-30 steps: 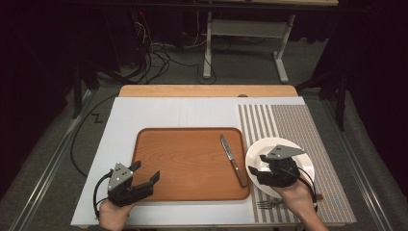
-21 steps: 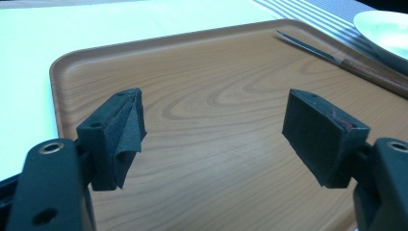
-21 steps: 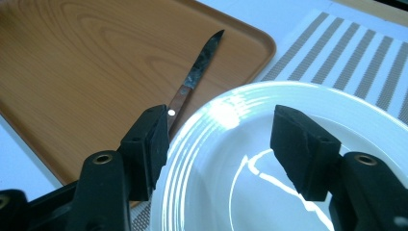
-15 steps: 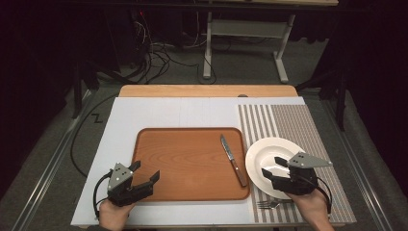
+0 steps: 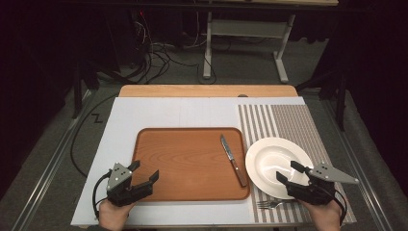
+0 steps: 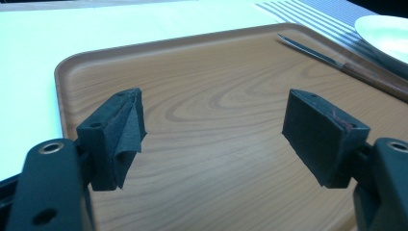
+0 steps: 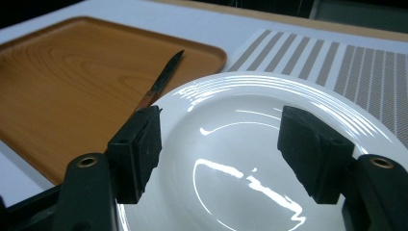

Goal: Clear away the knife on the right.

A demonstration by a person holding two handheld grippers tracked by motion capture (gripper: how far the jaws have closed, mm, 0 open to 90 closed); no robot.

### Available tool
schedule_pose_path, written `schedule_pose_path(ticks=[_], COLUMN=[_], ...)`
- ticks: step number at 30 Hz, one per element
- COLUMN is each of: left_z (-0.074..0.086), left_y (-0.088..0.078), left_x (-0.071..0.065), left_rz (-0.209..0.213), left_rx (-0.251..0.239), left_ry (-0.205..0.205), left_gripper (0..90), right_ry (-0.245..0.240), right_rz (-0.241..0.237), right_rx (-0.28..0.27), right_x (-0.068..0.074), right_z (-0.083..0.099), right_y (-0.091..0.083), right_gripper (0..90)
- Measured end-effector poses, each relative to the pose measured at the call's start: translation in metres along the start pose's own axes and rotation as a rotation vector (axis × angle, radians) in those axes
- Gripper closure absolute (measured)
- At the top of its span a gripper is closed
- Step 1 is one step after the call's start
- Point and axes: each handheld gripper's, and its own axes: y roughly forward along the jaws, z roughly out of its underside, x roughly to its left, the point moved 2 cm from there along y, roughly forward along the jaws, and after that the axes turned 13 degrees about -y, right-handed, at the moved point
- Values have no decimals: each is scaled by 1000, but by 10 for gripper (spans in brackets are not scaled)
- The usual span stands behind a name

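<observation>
High view, near edge: left gripper (image 5: 144,175) at near-left corner of wooden tray (image 5: 187,139), jaws spread, nothing between pads. Right gripper (image 5: 287,172) at near rim of white plate (image 5: 269,151), jaws spread, just been opening, nothing clamped; tips over plate's near edge. Fork (image 5: 270,204) flat on striped placemat (image 5: 293,120), just near of plate, beside right hand (image 5: 322,216). Left hand (image 5: 113,214) at table's near edge.

Left gripper view: pads (image 6: 118,137) released, hovering over tray floor (image 6: 202,110); felt on left pad creased. Knife (image 6: 337,62) far right, plate rim (image 6: 385,29) beyond it.

Right gripper view: pads (image 7: 139,149) apart, framing plate bowl (image 7: 240,159); contact with plate cannot be told. Knife (image 7: 161,82) left of plate on tray (image 7: 57,82).

Mid table: knife (image 5: 232,159) on right part of tray, tip far, wooden handle near, handle end close to plate's left rim. Plate on placemat, right of tray.

Far: white board (image 5: 168,113) under tray, wooden strip (image 5: 207,90) at far table edge.
</observation>
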Motion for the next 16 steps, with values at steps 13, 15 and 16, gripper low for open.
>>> schedule_pose_path(ticks=[13, 15, 16], left_z=[-2, -2, -2], left_y=[-3, -2, -2], left_x=[2, 2, 2], left_rz=[-2, -1, -1], left_rx=[-20, -20, -19], left_ry=[-12, -12, -12], left_gripper=[238, 238, 238], right_ry=[68, 61, 58], right_rz=[57, 59, 59], right_rx=[-116, -109, -106], right_x=[-6, -5, -5], right_z=[30, 30, 30], right_y=[-21, -19, -19], right_gripper=[325, 325, 325])
